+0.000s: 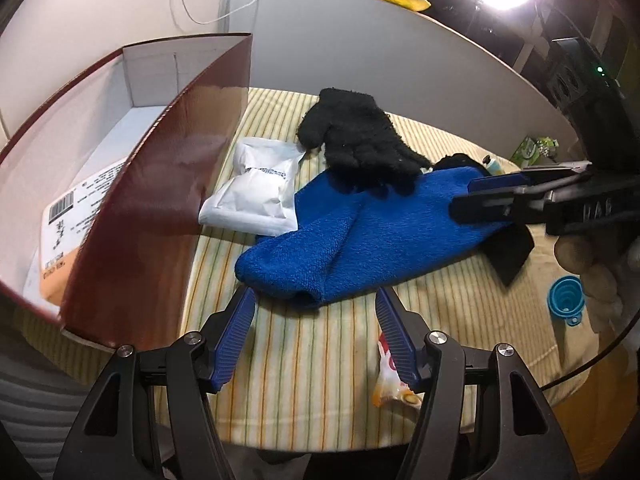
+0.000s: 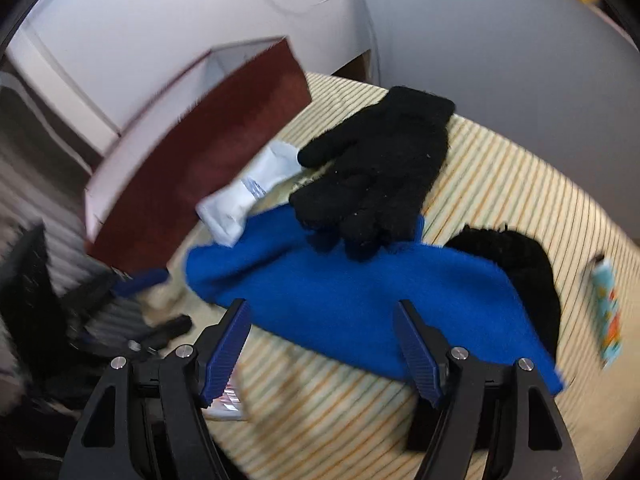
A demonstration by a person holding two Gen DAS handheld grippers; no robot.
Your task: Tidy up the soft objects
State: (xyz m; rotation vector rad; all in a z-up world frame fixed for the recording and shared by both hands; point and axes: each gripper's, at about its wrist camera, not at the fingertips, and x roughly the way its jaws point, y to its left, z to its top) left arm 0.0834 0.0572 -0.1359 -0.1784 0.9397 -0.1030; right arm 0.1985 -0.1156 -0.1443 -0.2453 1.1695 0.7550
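Note:
A blue towel (image 1: 360, 236) lies folded on the striped tablecloth (image 1: 312, 360); it also shows in the right wrist view (image 2: 360, 300). A black glove (image 1: 360, 140) rests on its far edge (image 2: 384, 164). A white soft pack (image 1: 256, 188) lies between the towel and the dark red box (image 1: 160, 184). Another black cloth (image 2: 524, 264) lies under the towel's right end. My left gripper (image 1: 316, 324) is open and empty, just short of the towel's near edge. My right gripper (image 2: 322, 340) is open over the towel's near edge; it shows from the side in the left wrist view (image 1: 476, 196).
The open box (image 2: 200, 160) stands at the left with a labelled packet (image 1: 72, 232) inside. A snack wrapper (image 1: 392, 384) lies by my left gripper. A blue collapsible cup (image 1: 566, 298) and a patterned tube (image 2: 608, 316) lie to the right. A white wall panel stands behind.

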